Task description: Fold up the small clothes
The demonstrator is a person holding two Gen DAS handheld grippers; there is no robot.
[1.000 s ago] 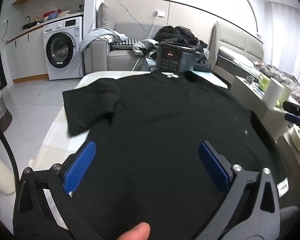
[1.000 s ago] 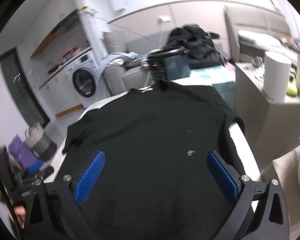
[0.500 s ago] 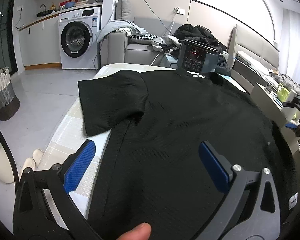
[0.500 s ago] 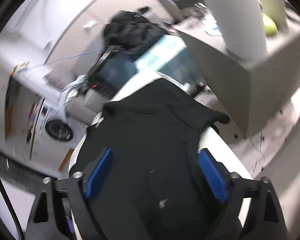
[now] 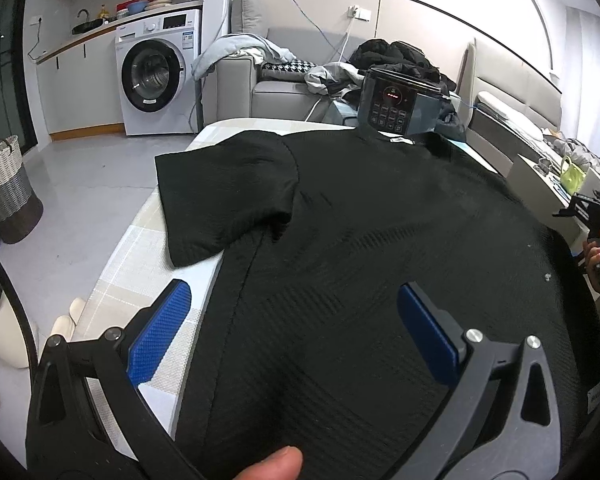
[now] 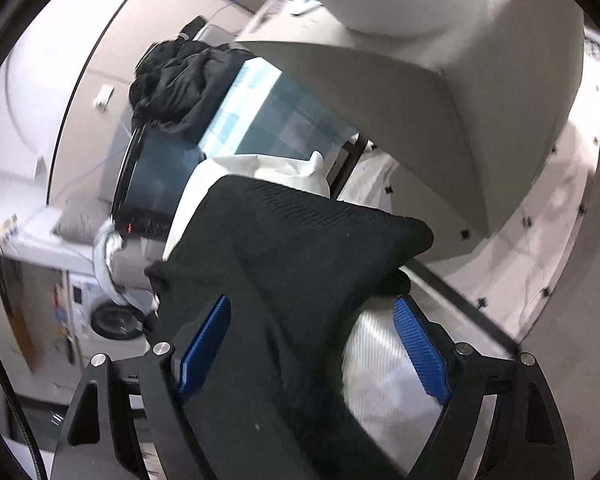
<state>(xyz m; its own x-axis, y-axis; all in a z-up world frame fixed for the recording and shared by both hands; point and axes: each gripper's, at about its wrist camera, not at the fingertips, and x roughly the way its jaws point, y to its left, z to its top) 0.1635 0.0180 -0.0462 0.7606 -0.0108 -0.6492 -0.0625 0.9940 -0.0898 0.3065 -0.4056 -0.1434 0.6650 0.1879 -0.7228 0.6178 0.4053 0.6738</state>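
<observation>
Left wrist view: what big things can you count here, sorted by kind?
Black T-shirt: 1
Washing machine: 1
Cooker with red display: 1
Woven laundry basket: 1
Grey sofa: 1
Total: 5

A black ribbed T-shirt (image 5: 380,240) covers a pale checked surface (image 5: 140,276), beside a white washing machine (image 5: 156,76), with blue-padded jaws nearest the camera.

- Washing machine (image 5: 156,76) at ten o'clock, against far wall.
- Woven laundry basket (image 5: 4,192) on floor, nine o'clock.
- Pressure cooker (image 5: 398,106) with lit red display, one o'clock.
- Grey sofa (image 5: 268,92) at twelve, heaped with clothes.
</observation>
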